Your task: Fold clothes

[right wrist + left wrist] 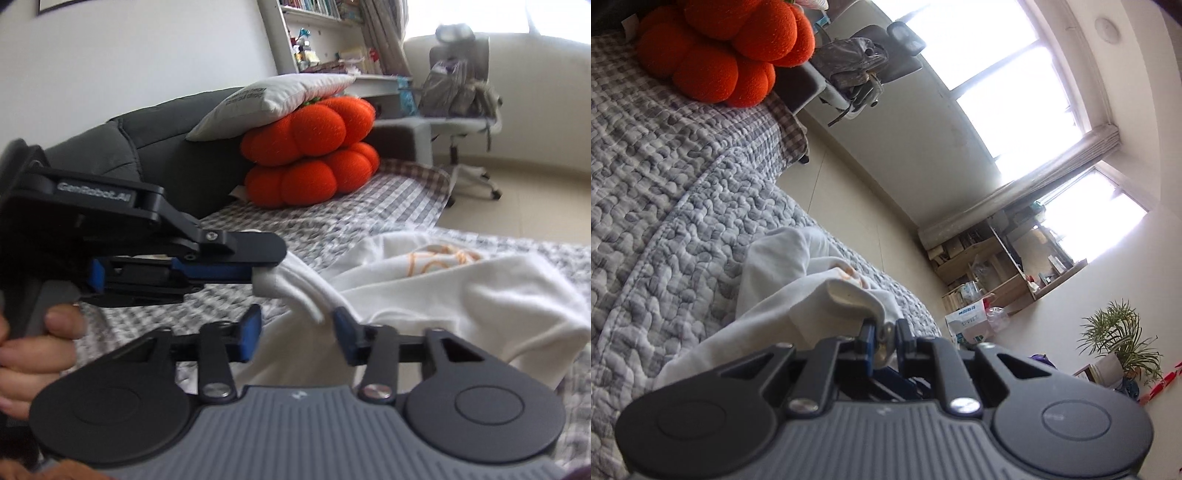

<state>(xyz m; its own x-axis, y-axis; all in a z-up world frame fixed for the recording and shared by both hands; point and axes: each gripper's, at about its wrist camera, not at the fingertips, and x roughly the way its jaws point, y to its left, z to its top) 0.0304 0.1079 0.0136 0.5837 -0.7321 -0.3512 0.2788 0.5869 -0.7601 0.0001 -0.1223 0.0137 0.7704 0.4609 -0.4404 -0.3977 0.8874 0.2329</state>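
The white garment (pixel 461 291) is soft and limp — best taken by its hem. The left gripper (pixel 885 338) pinches that edge; the right gripper (pixel 297 325), jaws apart around a fold, seemingly isn't yet gripping.

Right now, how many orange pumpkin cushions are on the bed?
2, stacked by the dark headboard: the upper cushion lies under a white pillow, the lower cushion on the quilt. Others may be hidden.

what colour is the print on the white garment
Orange line print on the white garment, clearest in the right wrist view.
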